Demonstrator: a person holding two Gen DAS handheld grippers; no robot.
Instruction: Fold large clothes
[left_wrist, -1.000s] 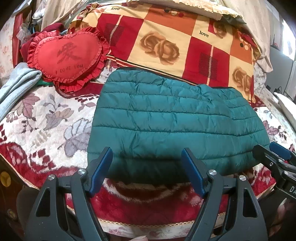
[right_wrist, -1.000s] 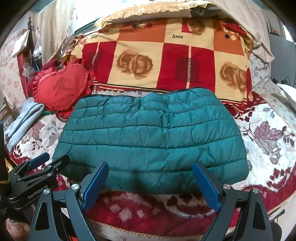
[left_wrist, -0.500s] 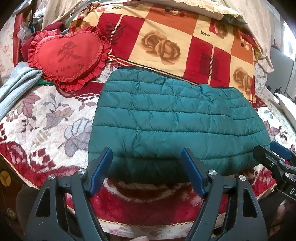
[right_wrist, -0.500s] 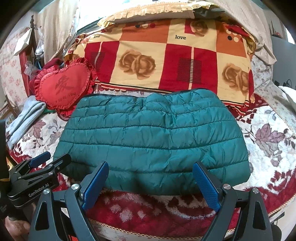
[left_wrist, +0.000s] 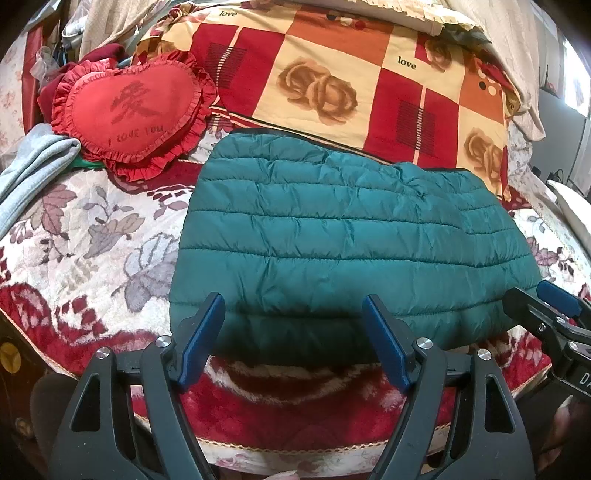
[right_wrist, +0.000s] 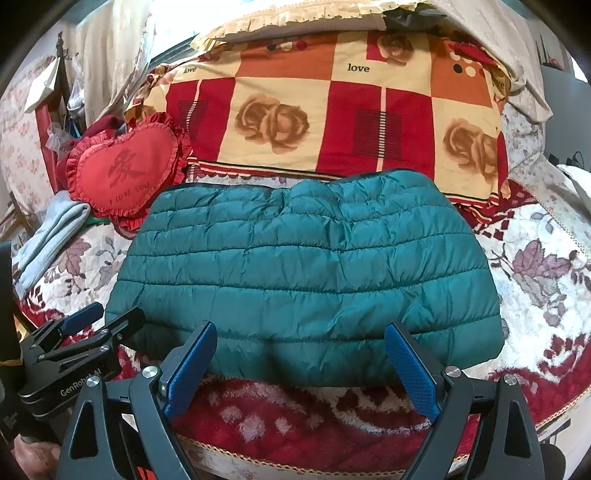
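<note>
- Left claw (left_wrist: 293, 325) and right claw (right_wrist: 300, 352) both gape wide, nothing gripped.
- Bed (left_wrist: 92, 236) under floral cover carries it all.
- Checked rose quilt (right_wrist: 332, 110) piled behind.
- Teal quilted jacket (right_wrist: 306, 273) lies folded, near edge just ahead of both claws.
- Red heart cushion (left_wrist: 129, 110) sits left, clear of it.
</note>
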